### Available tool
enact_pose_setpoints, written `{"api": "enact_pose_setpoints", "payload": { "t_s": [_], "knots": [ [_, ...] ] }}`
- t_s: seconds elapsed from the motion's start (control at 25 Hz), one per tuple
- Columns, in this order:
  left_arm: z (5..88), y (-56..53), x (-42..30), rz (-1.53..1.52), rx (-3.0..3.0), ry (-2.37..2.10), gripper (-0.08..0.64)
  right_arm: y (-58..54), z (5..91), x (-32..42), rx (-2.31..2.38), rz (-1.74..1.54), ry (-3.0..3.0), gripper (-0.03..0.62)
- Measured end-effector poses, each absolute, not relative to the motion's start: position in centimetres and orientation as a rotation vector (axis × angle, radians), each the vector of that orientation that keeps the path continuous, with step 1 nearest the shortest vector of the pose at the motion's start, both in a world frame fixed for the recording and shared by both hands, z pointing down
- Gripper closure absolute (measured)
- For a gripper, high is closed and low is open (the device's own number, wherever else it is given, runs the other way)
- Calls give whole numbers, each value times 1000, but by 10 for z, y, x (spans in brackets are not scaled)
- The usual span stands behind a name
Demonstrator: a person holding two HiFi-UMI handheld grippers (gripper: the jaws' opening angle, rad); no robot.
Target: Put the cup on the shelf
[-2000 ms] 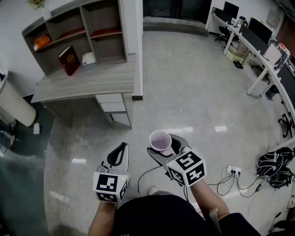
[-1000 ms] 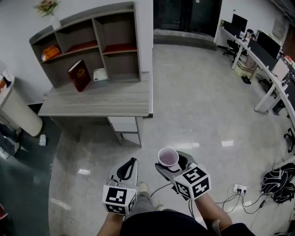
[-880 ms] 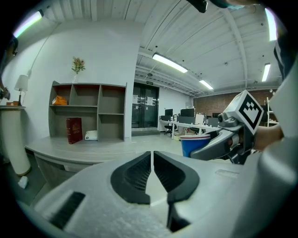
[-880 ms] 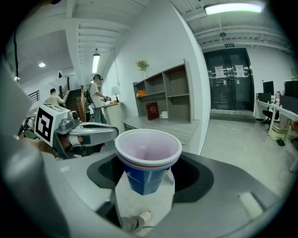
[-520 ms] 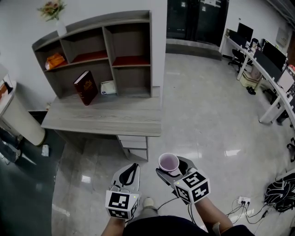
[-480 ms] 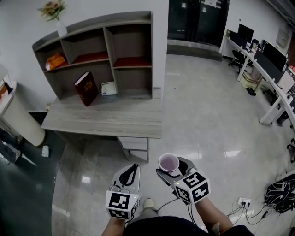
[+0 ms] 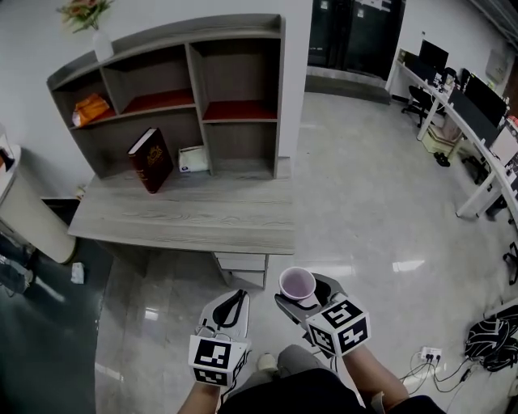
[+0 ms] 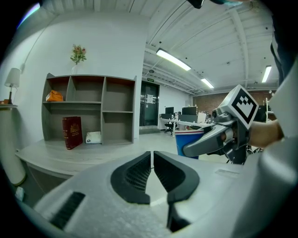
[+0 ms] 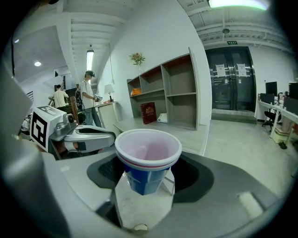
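Observation:
A blue cup [image 7: 297,284] with a white rim and a red stripe stands upright between the jaws of my right gripper [image 7: 301,294], which is shut on it; in the right gripper view the cup [image 9: 147,160] is empty inside. My left gripper [image 7: 229,306] is held beside it, shut with nothing in it, its jaws [image 8: 152,179] nearly touching. The grey wooden shelf [image 7: 191,105] stands ahead on a desk [image 7: 194,214], with open compartments. Both grippers hover over the floor, short of the desk's front edge.
On the shelf are a dark red book [image 7: 150,159], a white box [image 7: 193,158] and an orange item [image 7: 91,107]; a vase of flowers [image 7: 91,24] tops it. Office desks [image 7: 477,121] line the right. Two people [image 9: 74,100] stand far left in the right gripper view.
The desk and shelf have come closer and more to the middle of the head view. Both grippers keep their pose, the right one still holding the cup.

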State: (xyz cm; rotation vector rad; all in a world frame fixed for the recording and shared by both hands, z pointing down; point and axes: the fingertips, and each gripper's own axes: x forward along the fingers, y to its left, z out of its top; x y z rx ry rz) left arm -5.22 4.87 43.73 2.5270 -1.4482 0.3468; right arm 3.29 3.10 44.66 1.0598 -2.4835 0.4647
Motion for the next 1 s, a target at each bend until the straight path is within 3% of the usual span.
{"api": "enact_pose_setpoints", "payload": {
  "t_s": [1.0],
  "knots": [
    [425,-115,-35,334,2470,-1485,568,-149,442,23,856,423,-2557,287]
  ]
}}
